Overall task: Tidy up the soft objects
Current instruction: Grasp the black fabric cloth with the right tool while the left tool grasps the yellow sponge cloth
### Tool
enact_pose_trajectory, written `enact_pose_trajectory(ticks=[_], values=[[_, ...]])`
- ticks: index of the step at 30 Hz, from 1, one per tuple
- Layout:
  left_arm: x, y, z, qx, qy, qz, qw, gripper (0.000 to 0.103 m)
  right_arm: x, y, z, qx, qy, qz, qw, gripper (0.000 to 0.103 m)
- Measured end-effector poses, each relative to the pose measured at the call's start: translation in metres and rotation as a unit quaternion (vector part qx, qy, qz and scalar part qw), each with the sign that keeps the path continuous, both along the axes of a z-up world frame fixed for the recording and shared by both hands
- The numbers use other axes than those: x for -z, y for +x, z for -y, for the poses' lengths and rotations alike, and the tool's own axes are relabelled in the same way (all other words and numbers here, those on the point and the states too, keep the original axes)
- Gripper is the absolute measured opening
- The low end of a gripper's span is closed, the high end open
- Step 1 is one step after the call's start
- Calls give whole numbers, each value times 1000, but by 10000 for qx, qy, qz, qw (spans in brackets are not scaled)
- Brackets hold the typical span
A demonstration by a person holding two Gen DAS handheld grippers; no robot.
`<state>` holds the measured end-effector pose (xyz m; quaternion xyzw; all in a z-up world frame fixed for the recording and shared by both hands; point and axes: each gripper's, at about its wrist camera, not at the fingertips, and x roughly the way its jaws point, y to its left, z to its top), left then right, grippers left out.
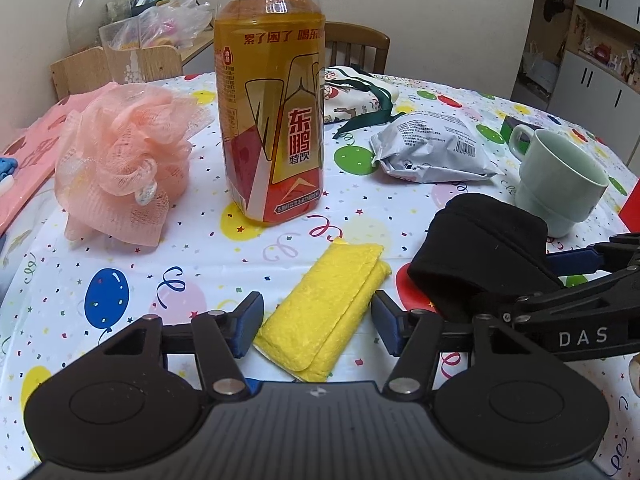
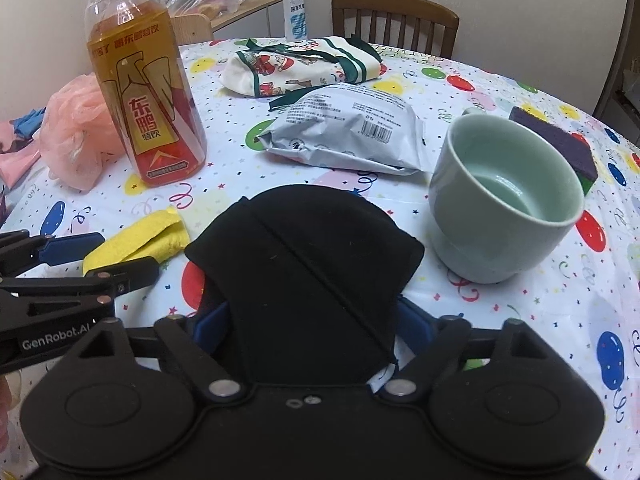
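Left wrist view showed the round table (image 1: 168,264) under a balloon-print cloth, the widest thing in frame. Next in size stood an amber drink bottle (image 1: 272,112), upright near the middle, with a pink mesh bath pouf (image 1: 120,160) just beside it to the left. A grey sealed packet (image 1: 432,152) lay right of the bottle, and a pale green mug (image 1: 560,184) stood upright further right.

Left gripper (image 1: 316,324) sat low over the cloth, its jaws partly apart with a folded yellow sponge cloth (image 1: 332,312) lying flat between them. Blue pads stood just beside the cloth's two long edges; a narrow gap showed on each side, so no grip was made out.

Right wrist view gave the same table (image 2: 520,288), bottle (image 2: 148,100), packet (image 2: 344,132) and mug (image 2: 504,200), plus a Christmas-print fabric bag (image 2: 304,68) at the far side and a dark scouring sponge (image 2: 560,140) behind the mug. Right gripper (image 2: 312,332) straddled a black padded fabric piece (image 2: 304,264), which filled the space between the jaws and hid most of both pads. Whether the pads pressed on it could not be told. The yellow cloth (image 2: 140,240) lay just left of the black piece, with the left gripper (image 2: 100,252) about it.
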<state>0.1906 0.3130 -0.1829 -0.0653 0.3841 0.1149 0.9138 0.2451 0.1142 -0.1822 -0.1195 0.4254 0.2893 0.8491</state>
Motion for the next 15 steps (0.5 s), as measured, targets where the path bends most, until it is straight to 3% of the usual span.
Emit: enact_pose_trajectory(ticks=[5, 7, 10, 15], values=[[-1, 1, 1, -63, 5, -36, 10000, 56, -5, -1, 3, 55, -16, 12, 10000, 60], [-1, 1, 1, -98, -25, -44, 9999, 52, -6, -1, 5, 64, 47, -33, 10000, 42], [-2, 0, 1, -144, -102, -45, 9998, 49, -8, -2, 8, 114, 81, -52, 9999, 29], [-4, -3, 1, -245, -211, 4, 9995, 43, -16, -10, 13, 75, 187, 62, 9998, 19]])
